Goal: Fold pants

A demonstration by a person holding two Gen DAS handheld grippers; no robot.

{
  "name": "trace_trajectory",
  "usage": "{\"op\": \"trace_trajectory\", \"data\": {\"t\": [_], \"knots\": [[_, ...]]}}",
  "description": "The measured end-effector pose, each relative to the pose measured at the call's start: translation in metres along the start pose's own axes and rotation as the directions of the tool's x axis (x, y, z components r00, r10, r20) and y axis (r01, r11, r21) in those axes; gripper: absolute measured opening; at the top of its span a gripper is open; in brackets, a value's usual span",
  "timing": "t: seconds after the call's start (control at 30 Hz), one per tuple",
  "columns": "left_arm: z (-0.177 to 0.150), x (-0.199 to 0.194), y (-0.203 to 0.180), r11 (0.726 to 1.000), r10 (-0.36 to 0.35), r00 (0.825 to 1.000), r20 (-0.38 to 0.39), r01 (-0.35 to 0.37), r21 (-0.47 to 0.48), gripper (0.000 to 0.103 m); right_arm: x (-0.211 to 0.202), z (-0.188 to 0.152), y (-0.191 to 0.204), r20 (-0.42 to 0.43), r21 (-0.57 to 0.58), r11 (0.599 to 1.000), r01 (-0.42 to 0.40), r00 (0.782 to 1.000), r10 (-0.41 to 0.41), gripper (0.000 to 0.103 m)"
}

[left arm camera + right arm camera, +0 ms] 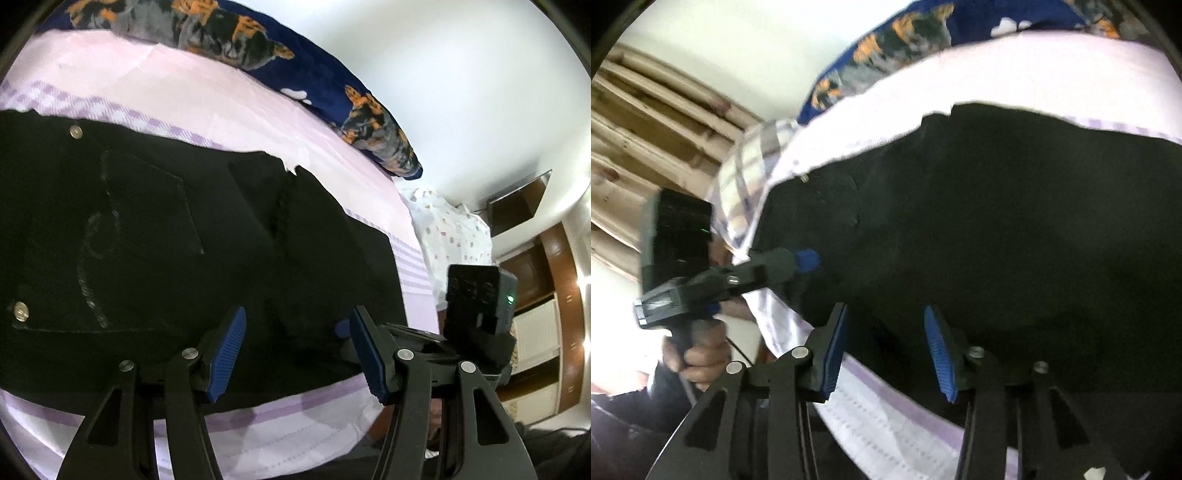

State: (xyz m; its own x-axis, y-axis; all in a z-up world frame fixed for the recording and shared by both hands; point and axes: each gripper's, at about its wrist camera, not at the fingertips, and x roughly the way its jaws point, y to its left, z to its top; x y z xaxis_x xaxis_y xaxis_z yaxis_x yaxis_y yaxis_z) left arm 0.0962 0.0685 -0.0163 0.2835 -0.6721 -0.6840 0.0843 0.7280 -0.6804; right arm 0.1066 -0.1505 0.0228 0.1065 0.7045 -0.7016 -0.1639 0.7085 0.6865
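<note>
Black pants (184, 236) laid flat on pink-lilac bedsheet (229, 107), waist part with buttons seen, apparently folded at least once. Left gripper (295, 354) held apart over near edge, nothing clamped. Right gripper (886, 350) parted, nothing gripped. Further folds judged remaining; extent unclear.

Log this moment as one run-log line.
black pants: flat on bed sheet | left gripper: open, empty | right gripper: open, empty
</note>
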Motion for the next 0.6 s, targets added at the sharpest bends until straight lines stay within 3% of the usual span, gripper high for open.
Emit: {"op": "trace_trajectory", "data": {"t": [0.1,0.3,0.6], "knots": [[0.001,0.01,0.001,0.999,-0.026,0.999,-0.039,0.025,-0.031,0.059,-0.025,-0.006,-0.008,0.08,0.047,0.999,-0.023,0.997,0.019,0.042],[0.001,0.032,0.007,0.992,-0.075,0.99,-0.118,0.062,-0.113,0.059,-0.067,-0.015,-0.025,0.216,0.125,0.992,0.033,0.975,-0.06,0.044],[0.009,0.057,0.018,0.984,-0.08,0.983,-0.168,0.051,-0.169,0.059,-0.086,-0.016,-0.048,0.302,0.232,0.973,0.008,0.95,-0.08,0.044]]}}
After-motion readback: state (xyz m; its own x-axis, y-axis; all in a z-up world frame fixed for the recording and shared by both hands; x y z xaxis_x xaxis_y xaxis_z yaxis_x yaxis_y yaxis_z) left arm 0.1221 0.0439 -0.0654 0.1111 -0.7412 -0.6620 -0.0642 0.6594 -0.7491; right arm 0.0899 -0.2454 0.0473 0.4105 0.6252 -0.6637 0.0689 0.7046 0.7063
